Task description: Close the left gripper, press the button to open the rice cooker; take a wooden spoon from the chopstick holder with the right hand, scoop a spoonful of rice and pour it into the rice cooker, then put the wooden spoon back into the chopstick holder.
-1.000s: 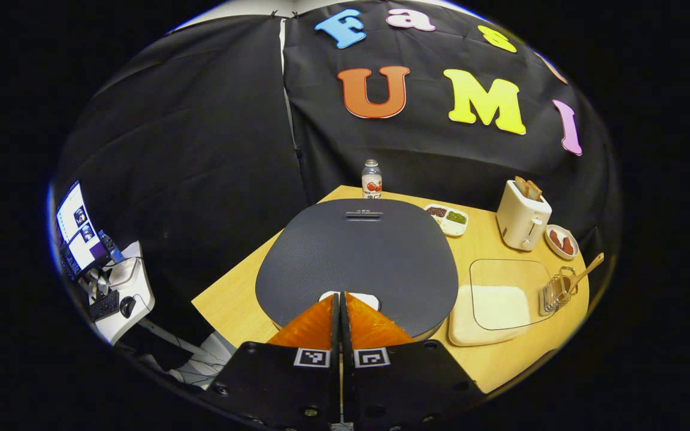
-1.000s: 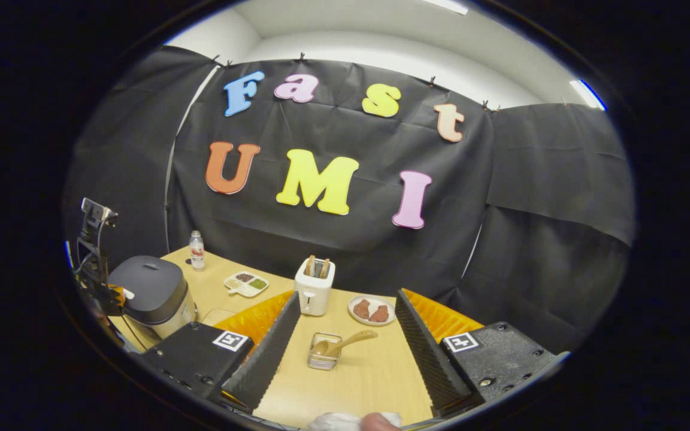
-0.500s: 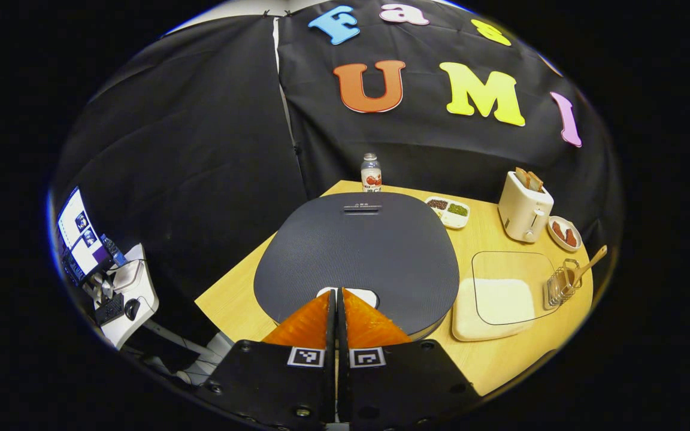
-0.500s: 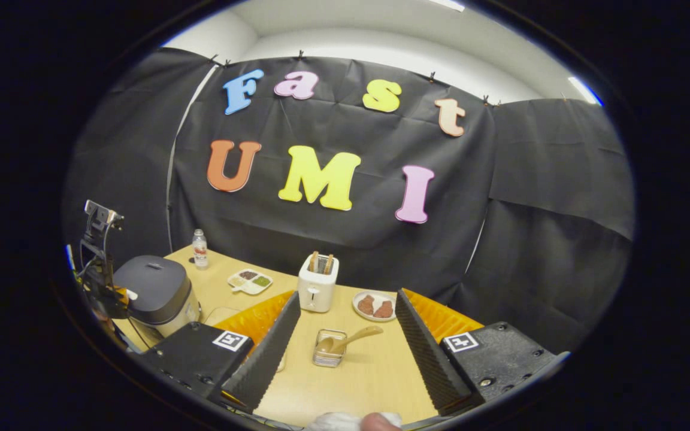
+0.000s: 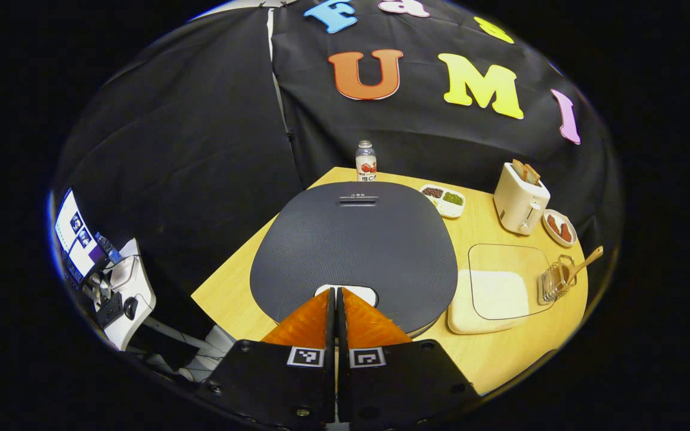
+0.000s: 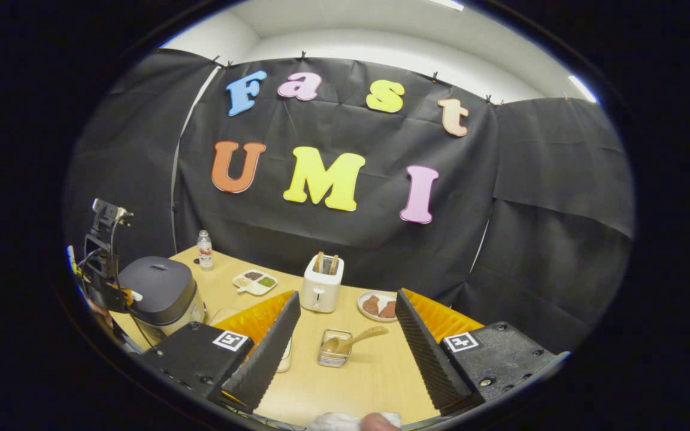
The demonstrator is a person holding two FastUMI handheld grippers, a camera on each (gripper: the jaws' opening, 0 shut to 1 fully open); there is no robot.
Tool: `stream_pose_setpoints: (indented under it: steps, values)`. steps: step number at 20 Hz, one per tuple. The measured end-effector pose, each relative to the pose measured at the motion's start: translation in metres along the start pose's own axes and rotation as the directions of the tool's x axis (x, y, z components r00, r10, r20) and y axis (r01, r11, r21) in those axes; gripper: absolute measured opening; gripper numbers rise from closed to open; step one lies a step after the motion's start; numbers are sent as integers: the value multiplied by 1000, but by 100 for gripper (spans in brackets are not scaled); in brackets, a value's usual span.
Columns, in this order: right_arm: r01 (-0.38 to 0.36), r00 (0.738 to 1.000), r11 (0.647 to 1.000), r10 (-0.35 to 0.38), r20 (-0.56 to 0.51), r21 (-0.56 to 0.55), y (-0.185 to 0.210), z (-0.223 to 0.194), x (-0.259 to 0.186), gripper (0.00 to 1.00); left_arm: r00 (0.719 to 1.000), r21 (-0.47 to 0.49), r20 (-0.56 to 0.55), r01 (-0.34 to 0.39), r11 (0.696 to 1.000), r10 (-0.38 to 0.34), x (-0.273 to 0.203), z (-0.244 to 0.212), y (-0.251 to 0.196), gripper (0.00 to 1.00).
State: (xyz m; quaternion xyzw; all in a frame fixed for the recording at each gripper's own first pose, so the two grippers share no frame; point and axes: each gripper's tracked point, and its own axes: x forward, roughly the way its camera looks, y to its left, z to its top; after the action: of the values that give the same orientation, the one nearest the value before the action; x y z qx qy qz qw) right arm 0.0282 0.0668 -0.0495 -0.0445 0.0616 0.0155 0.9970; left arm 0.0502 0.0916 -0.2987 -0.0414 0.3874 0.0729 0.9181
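Right now the left gripper (image 5: 336, 291) has its jaws pressed together, tips at the white button (image 5: 347, 294) on the near edge of the rice cooker (image 5: 354, 248) lid, still down. Farther right on the surface, the wooden spoon (image 6: 354, 340) leans in the chopstick holder (image 6: 334, 348), straight ahead between the right gripper (image 6: 345, 311) spread jaws.

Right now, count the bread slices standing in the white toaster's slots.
2: both brown bread slices stand side by side in the top slots of the white toaster, behind the wire chopstick holder. Any others lower in the slots would be hidden.
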Motion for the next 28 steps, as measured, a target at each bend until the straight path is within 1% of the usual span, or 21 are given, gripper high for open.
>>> stream_pose_setpoints:
  steps: [2, 4, 6, 7, 8, 9, 10, 11, 12, 13, 15, 17, 19, 20, 22, 23, 24, 25, 26, 27, 28]
  values:
    - [-5, 1000, 1000, 5, -1, -3, 2, 0, 0, 100, 1000, -21, -23, 13, 1000, -13, 2, 1, -2, 1]
    - [-5, 1000, 1000, 5, -4, -7, 2, -1, 0, 100, 1000, -25, -5, 10, 1000, -10, 0, 4, -4, 1]
    - [-3, 1000, 1000, 3, 7, -12, 2, 3, 0, 100, 999, 6, 41, -18, 1000, 18, 1, 11, 0, 1]
    - [1, 1000, 1000, -1, 19, -9, 0, 6, 0, 100, 995, 14, 93, -32, 999, 31, -5, 20, 2, 1]
    - [2, 999, 1000, -2, 41, 0, 0, 11, -1, 100, 987, 14, 160, -25, 1000, 23, -10, 32, 0, 0]
    - [1, 998, 1000, -1, 59, 9, -1, 15, -2, 100, 970, 17, 241, -40, 999, 35, -17, 52, 0, 0]
    - [0, 997, 1000, -2, 75, 19, -1, 17, -3, 100, 942, 23, 333, -57, 998, 46, -27, 75, 2, 4]
    - [7, 996, 999, -10, 93, 34, -4, 21, -5, 100, 900, 2, 430, -85, 996, 76, -44, 97, 10, 3]
    - [6, 994, 999, -11, 107, 50, -6, 24, -5, 100, 847, -16, 525, -86, 996, 81, -60, 122, 13, 1]
    - [3, 993, 998, -11, 121, 63, -7, 28, -6, 100, 817, -27, 571, -76, 997, 77, -74, 138, 9, 1]
    - [8, 989, 997, -18, 148, 72, -11, 34, -9, 100, 793, -28, 604, -81, 996, 81, -92, 152, 6, 1]
    - [16, 984, 997, -30, 174, 82, -15, 40, -10, 100, 758, -37, 647, -76, 996, 82, -105, 164, 5, 0]
    - [21, 982, 996, -35, 183, 82, -18, 41, -11, 100, 741, -38, 666, -75, 996, 82, -114, 168, 2, 1]
    - [23, 983, 997, -37, 178, 76, -18, 38, -11, 100, 746, -34, 661, -77, 996, 81, -115, 168, 3, 2]
    - [24, 983, 997, -37, 180, 75, -19, 37, -12, 100, 745, -30, 661, -92, 995, 88, -122, 166, 3, 2]
    - [24, 982, 997, -39, 184, 79, -20, 38, -11, 100, 749, -17, 659, -82, 997, 72, -124, 167, -1, 2]
    - [26, 982, 996, -41, 187, 83, -21, 37, -11, 100, 744, -16, 666, -60, 998, 55, -129, 166, -6, 5]
    - [29, 982, 996, -44, 185, 86, -22, 36, -10, 100, 741, -12, 671, -28, 1000, 28, -133, 168, -10, 3]
    - [30, 982, 995, -46, 184, 92, -23, 33, -8, 100, 733, -17, 680, 7, 1000, 7, -138, 170, -16, 40]
    - [28, 981, 995, -47, 190, 99, -23, 33, -7, 100, 732, -17, 682, 27, 999, -8, -142, 168, -17, 41]
    - [35, 979, 993, -56, 196, 111, -26, 32, -5, 100, 733, -22, 680, 37, 999, -12, -143, 166, -16, 52]
